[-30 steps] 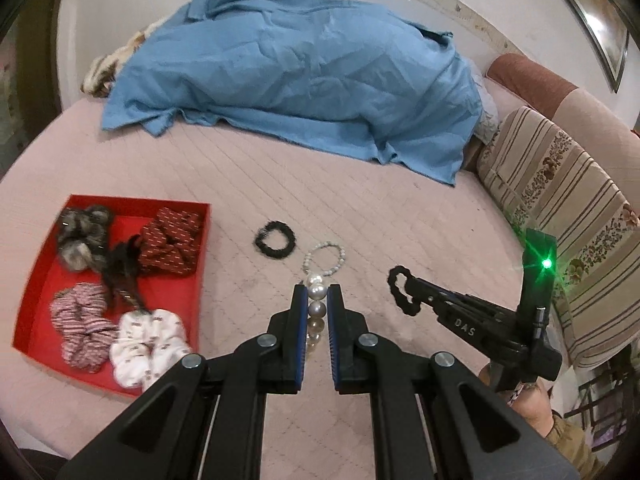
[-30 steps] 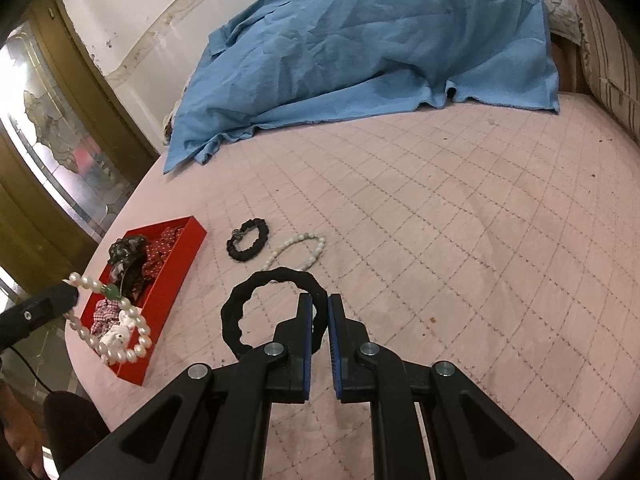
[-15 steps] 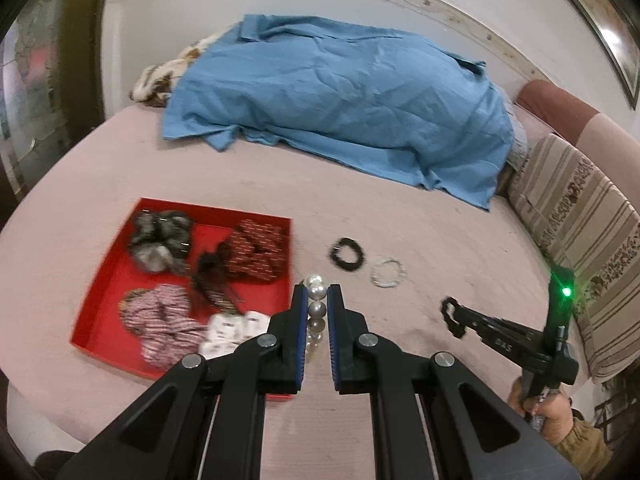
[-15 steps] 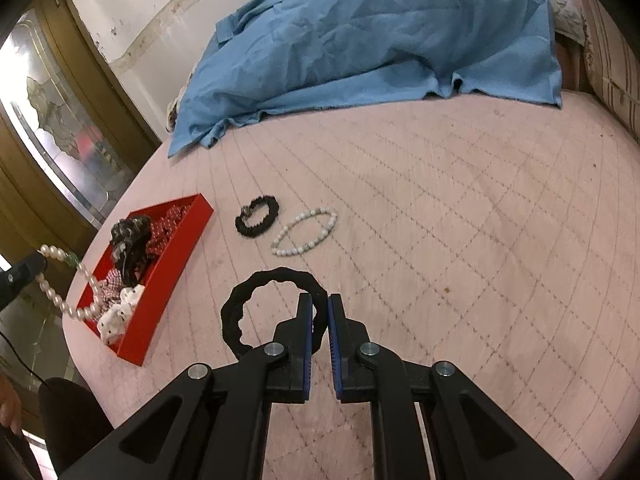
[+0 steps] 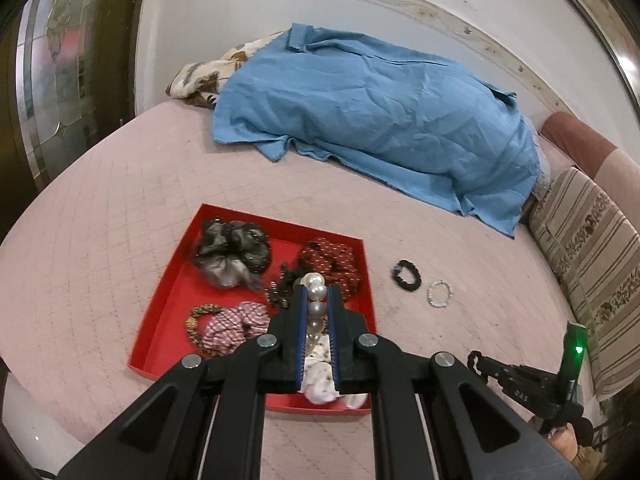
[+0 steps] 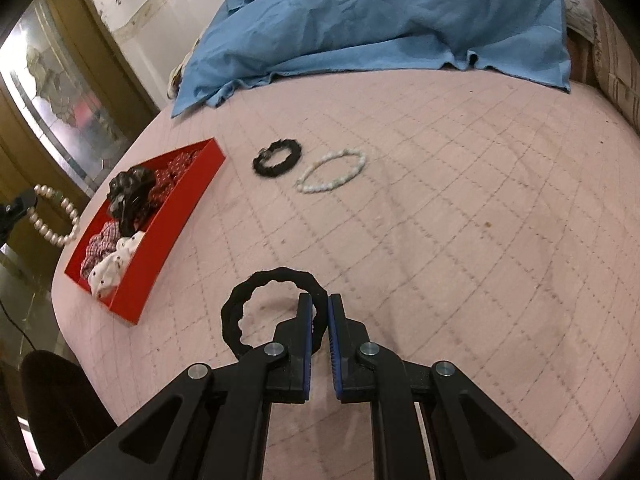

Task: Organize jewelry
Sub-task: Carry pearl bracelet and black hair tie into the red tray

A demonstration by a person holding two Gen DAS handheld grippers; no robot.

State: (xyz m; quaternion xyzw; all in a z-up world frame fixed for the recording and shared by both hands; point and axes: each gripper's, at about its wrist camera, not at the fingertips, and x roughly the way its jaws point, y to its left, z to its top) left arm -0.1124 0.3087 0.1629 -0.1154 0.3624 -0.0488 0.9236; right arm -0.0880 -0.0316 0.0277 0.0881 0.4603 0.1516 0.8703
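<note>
My left gripper is shut on a pearl bracelet, held over the red tray that holds several fabric scrunchies. From the right wrist view the same pearl bracelet hangs at the far left beside the red tray. My right gripper is shut on a black wavy ring, just above the pink quilted bed; its tip with the black ring shows at the lower right of the left view. A black bracelet and a white bead bracelet lie on the bed right of the tray.
A blue sheet covers a heap at the back of the bed. Striped cushions line the right side. A glass-panelled door stands left of the bed. A hand holds the right gripper.
My left gripper has carried the pearl bracelet leftward from the open quilt to above the tray. The right gripper with the black ring has sunk a little toward the bed.
</note>
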